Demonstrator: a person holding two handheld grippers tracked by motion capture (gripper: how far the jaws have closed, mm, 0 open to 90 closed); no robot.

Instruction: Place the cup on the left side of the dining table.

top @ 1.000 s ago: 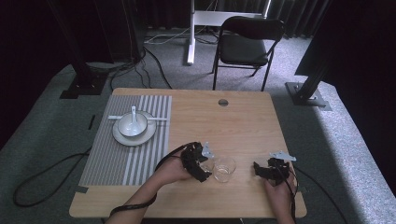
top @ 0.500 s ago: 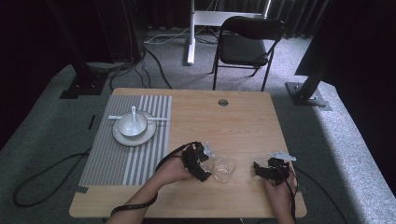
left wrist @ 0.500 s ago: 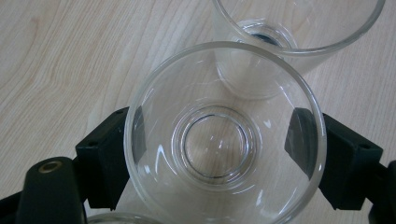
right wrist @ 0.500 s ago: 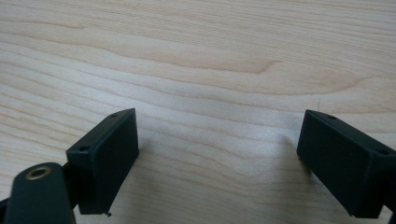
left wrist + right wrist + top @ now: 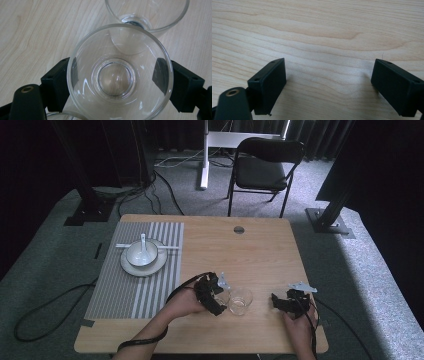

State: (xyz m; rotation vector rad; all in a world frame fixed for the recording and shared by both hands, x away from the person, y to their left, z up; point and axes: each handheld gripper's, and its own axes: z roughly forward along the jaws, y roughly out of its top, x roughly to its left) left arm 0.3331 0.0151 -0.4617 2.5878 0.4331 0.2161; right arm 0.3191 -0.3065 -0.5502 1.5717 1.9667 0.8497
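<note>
A clear drinking glass stands on the wooden table between the black jaws of my left gripper, and both pads press on its sides. I look down into it from above. A second clear glass stands just beyond it, close to its rim. In the high view the left gripper sits near the table's front middle, with a glass right beside it. My right gripper rests farther right; in its own view it stands open over bare wood.
A striped placemat covers the table's left part, with a white plate, bowl and spoon on it. A round cable hole lies near the far edge. A black chair stands behind the table.
</note>
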